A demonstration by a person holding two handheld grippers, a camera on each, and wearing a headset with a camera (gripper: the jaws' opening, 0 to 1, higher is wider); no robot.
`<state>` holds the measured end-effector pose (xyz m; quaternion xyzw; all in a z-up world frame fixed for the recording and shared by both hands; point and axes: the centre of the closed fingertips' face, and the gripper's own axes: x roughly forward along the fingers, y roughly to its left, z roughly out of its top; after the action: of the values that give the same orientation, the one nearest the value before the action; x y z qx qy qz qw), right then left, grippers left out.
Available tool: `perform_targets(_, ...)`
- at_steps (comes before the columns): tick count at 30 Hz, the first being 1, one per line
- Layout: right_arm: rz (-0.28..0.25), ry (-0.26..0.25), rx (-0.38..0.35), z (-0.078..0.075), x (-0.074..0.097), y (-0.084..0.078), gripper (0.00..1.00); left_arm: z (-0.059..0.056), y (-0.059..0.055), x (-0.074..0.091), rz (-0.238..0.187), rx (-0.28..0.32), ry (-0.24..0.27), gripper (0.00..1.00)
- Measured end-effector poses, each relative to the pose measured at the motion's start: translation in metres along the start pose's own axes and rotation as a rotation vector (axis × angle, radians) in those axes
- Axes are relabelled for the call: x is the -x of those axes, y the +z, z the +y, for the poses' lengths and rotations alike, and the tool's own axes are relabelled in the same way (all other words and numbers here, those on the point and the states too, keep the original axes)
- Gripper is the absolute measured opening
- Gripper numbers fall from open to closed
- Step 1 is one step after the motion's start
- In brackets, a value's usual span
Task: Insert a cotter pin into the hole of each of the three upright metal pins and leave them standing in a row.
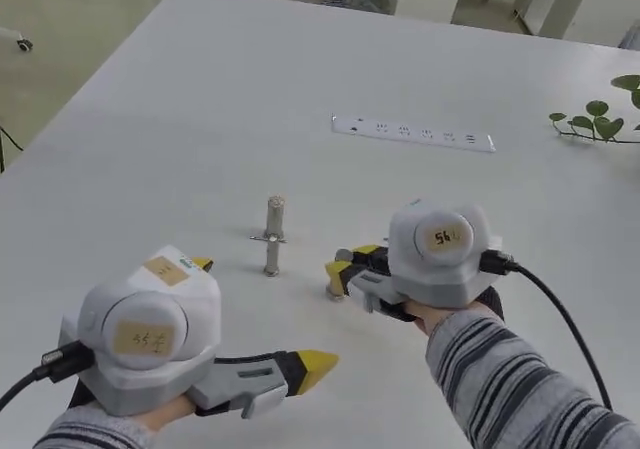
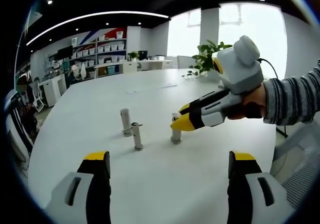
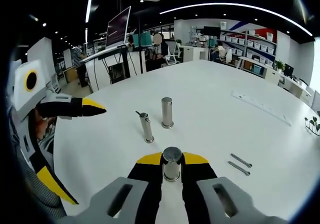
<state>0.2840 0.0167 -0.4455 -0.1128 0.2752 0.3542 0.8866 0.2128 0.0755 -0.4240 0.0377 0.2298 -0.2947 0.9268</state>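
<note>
Nearest the person, in the head view, the left gripper (image 1: 258, 314) hovers low over the white table (image 1: 300, 89), its yellow-tipped jaws spread wide and released, with nothing between them. To its right and a little farther on, the right gripper (image 1: 348, 262) is clenched on the third metal pin (image 3: 172, 165) - its own view shows the two yellow tips pressed against either side of the short steel cylinder, just below the flat round top. This pin stands upright, and in the left gripper view its foot appears to rest on the tabletop. Just beyond and to the left of it stands the fitted pin (image 1: 271, 259), also upright, with a cotter pin (image 1: 268, 237) pushed crosswise through the hole near its top so that the ends stick out on both sides. Just behind that one stands the bare pin (image 1: 275, 214), upright, thicker-looking, with nothing through it. The three pins sit near one another in the middle of the table - apart, not touching. In the right gripper view, two loose cotter pins (image 3: 240, 164) lie flat side by side on the table off to the right of the held pin. Farther back lies a white power strip (image 1: 412, 132), and at the far right edge trail the leaves of a green plant (image 1: 600, 119).
</note>
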Motion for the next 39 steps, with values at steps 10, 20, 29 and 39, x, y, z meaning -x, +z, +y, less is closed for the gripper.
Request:
perform_targets(10,0.011,-0.044,-0.048,0.006,0.008,-0.010,0.08,-0.006,0.000,0.000,-0.007,-0.003,-0.015,0.97)
perform_targets(20,0.015,-0.122,-0.077,0.009,0.010,-0.013,0.09,-0.009,-0.001,-0.001,0.001,-0.014,-0.022,0.96)
perform_targets(29,0.022,-0.152,-0.103,0.009,0.010,-0.014,0.09,-0.011,-0.003,-0.001,0.007,-0.019,-0.024,0.96)
perform_targets(39,-0.008,-0.099,-0.062,0.011,0.019,-0.002,0.22,-0.009,-0.005,-0.002,0.007,-0.018,-0.021,0.96)
